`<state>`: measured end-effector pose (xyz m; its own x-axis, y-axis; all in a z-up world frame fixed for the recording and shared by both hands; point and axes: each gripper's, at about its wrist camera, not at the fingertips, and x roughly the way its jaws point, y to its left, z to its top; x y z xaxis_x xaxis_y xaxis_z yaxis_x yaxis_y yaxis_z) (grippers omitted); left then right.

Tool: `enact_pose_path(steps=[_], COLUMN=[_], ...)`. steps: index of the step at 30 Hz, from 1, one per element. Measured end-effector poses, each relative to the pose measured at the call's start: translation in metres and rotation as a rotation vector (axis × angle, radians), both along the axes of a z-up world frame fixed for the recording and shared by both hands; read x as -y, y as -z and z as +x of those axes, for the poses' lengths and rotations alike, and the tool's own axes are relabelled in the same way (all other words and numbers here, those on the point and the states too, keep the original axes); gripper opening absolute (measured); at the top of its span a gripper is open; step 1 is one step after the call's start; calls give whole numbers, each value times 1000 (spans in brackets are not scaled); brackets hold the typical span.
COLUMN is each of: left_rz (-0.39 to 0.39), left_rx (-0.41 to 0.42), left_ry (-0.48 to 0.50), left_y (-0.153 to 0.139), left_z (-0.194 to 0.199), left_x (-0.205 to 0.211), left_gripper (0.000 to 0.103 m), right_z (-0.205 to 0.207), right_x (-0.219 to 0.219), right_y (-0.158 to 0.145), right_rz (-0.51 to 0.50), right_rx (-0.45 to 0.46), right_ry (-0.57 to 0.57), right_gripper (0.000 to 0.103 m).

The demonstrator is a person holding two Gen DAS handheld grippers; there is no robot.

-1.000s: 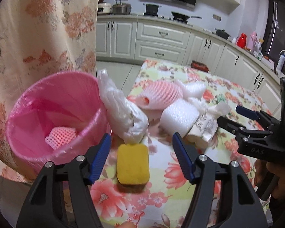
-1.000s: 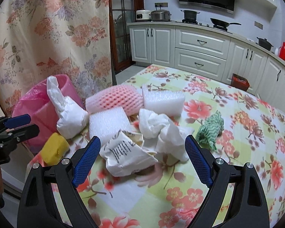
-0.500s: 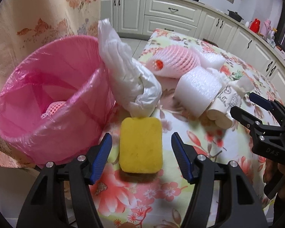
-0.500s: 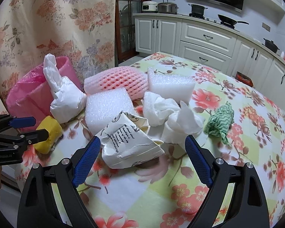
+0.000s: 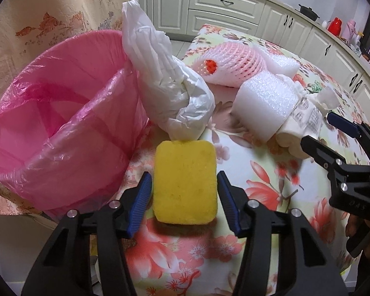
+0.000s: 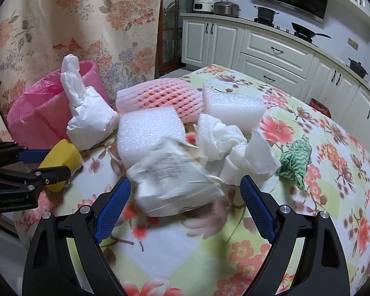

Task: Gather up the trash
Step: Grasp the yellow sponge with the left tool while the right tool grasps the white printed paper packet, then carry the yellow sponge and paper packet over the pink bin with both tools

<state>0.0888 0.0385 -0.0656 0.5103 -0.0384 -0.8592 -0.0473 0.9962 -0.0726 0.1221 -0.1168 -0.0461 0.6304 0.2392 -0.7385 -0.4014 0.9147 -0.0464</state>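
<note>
Since left gripper (image 5: 183,201) jaws spread, straddling yellow sponge (image 5: 185,181) at 12 o'clock nr table edge: soft, light, squashy; pinch long sides mid-body. Right gripper (image 6: 185,209) spread, printed wrapper (image 6: 175,190) betw. pads: crinkly, light. Pink bin (image 5: 61,128) at 10 o'clock.

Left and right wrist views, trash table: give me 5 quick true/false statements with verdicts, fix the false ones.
1. The left gripper is open, its fingers on either side of the yellow sponge. True.
2. The right gripper is shut on the printed paper bag. False: it is open, and the bag lies between its fingers, ungripped.
3. The pink bin holds a pink liner. True.
4. The green crumpled wrapper lies inside the bin. False: it lies on the tablecloth, right of the white tissues.
5. The yellow sponge is held in the air. False: it rests on the tablecloth.
</note>
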Motion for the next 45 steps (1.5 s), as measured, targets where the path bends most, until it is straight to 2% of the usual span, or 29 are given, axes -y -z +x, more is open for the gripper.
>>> enact_pose_path(steps=[8, 9, 11, 19, 34, 45], left_rz=[-5, -6, -7, -18, -41, -47], left_rx=[-3, -1, 4, 36, 145, 275], left_ry=[20, 25, 29, 51, 63, 27], left_y=[0, -2, -4, -16, -53, -101], left_z=[0, -1, 0, 1, -4, -19], left_x=[4, 5, 6, 15, 20, -1], left_gripper=[46, 46, 46, 46, 46, 46], right_z=[5, 6, 8, 3, -14, -19], right_x=[-4, -4, -4, 3, 17, -1], right_y=[9, 9, 10, 6, -35, -82], right_rz=[-10, -8, 0, 26, 91, 160], right_rx=[-29, -32, -45, -43, 21, 93], right_ry=[-2, -3, -9, -2, 26, 9], right_gripper=[84, 82, 70, 67, 67, 67])
